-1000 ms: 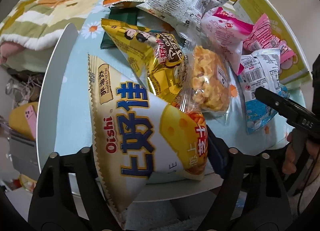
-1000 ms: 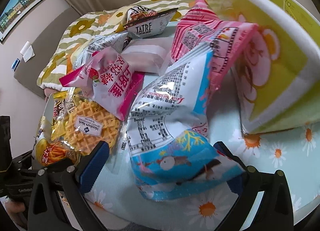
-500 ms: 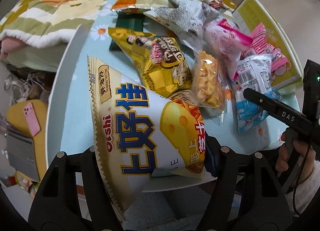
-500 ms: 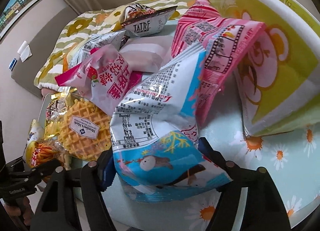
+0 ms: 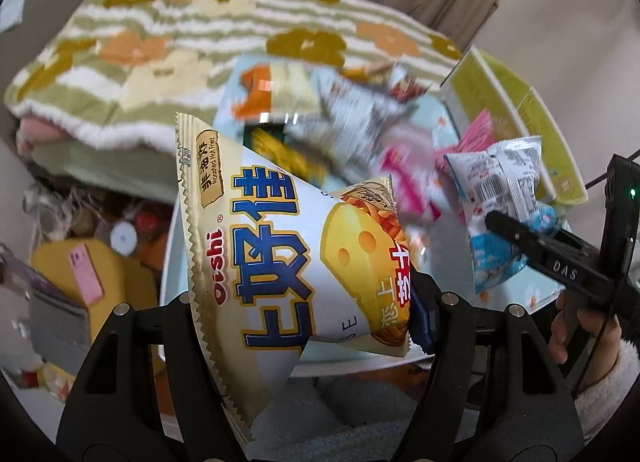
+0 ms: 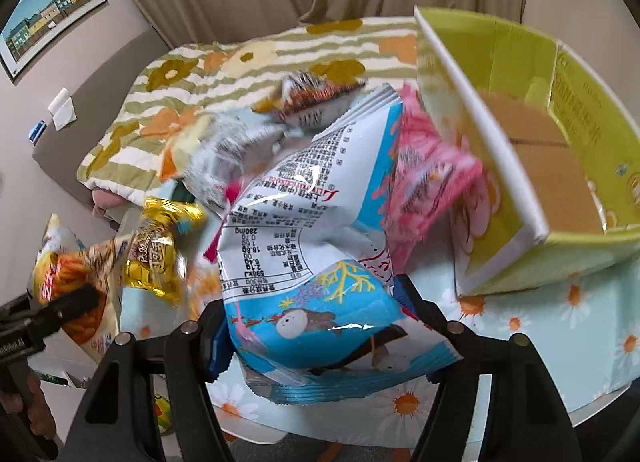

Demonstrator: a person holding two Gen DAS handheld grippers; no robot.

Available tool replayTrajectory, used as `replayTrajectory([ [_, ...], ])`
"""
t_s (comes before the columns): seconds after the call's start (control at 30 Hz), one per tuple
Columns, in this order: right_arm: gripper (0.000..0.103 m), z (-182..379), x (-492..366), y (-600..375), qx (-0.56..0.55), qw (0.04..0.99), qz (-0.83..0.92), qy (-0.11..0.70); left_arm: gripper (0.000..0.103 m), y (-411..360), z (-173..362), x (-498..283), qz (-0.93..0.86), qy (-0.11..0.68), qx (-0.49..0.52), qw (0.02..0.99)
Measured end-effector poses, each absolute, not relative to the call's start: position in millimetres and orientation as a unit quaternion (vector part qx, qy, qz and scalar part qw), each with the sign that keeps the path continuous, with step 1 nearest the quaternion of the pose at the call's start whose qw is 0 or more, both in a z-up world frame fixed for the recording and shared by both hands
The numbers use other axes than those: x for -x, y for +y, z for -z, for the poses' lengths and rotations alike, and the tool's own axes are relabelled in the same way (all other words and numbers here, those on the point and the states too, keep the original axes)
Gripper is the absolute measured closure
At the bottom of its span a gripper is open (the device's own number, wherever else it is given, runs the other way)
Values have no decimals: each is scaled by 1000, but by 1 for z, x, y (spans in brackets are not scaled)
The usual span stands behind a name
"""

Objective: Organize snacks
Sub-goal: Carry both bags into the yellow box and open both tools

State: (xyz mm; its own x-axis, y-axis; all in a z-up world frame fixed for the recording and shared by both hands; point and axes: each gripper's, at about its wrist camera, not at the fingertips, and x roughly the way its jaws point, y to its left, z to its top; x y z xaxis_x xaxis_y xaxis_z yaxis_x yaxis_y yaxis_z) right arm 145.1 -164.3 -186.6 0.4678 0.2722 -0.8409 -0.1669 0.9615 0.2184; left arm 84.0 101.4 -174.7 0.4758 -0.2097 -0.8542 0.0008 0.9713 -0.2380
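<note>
Left hand-held gripper is clamped on the Oishi bag, its two black fingers pressing the lower part of the pack, which is held up in front of the table edge with its cheese picture facing the camera. Behind it, in the left wrist view, a blurred heap of snacks lies on the table, with a floral blanket on the bed beyond and a green box at the right. To the right, the right hand-held gripper pinches a blue bag with a barcode. In the right wrist view, the right hand-held gripper is closed on the blue bag, gripping its lower end, printed back side toward the camera, held above the daisy-patterned table. A pink bag sits just behind it, leaning beside the open green box, whose cardboard floor shows. At the left a gold bag lies on the table, and the Oishi bag hangs in the left hand-held gripper at the frame edge.
</note>
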Motion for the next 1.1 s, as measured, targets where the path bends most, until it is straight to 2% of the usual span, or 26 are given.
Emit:
replayTrajectory([
  [0.3, 37, 122, -151, -186, -60, 885, -122, 445, 37, 65, 111, -126, 92, 453, 67, 884],
  [0.53, 37, 87, -170, -244, -64, 903, -105, 412, 37, -13, 78, -165, 119, 420, 41, 899],
  [0.87, 37, 80, -214, -363, -46, 903, -87, 418, 37, -163, 74, -225, 141, 418, 42, 897],
  [1.1, 37, 96, -233, -407, -36, 892, -84, 443, 37, -225, 106, -264, 147, 464, 40, 872],
])
